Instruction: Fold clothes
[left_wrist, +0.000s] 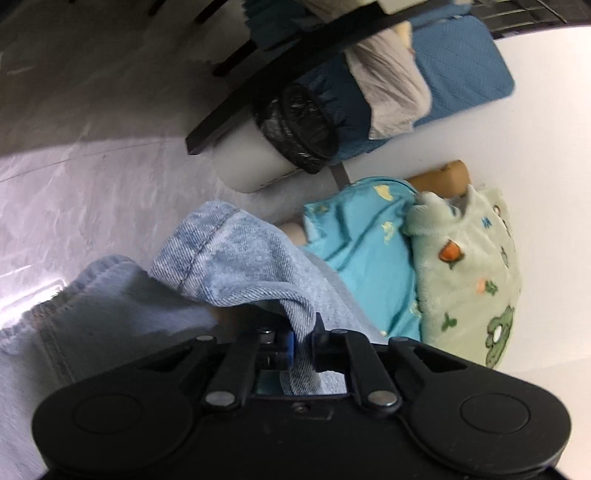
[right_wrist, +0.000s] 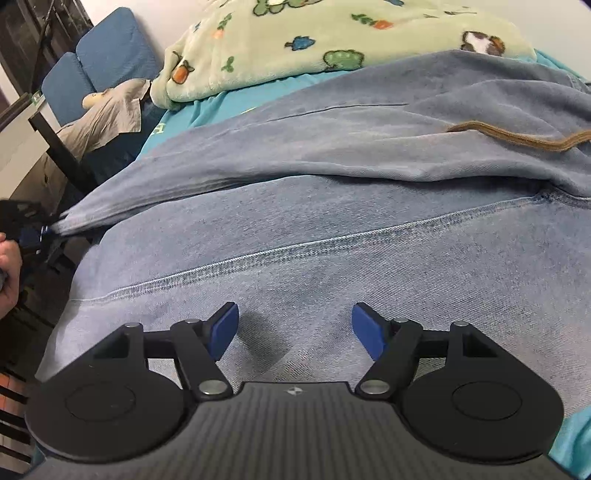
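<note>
**Left clamps jeans hem, right hovers open**

Left gripper (left_wrist: 303, 347): jaws closed tight on a bunched edge of the jeans (right_wrist: 332, 229). Right gripper (right_wrist: 291, 332): jaws spread wide, empty, just above the denim. Jeans lie spread over a turquoise sheet (left_wrist: 369, 258), beside a green fleece blanket (right_wrist: 332, 37).

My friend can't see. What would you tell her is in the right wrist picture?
Light blue jeans lie spread on a bed, with the open right hand-held gripper just above them. At the far left, the left hand-held gripper pinches a bunched end of the denim. A green cartoon blanket lies behind.
</note>
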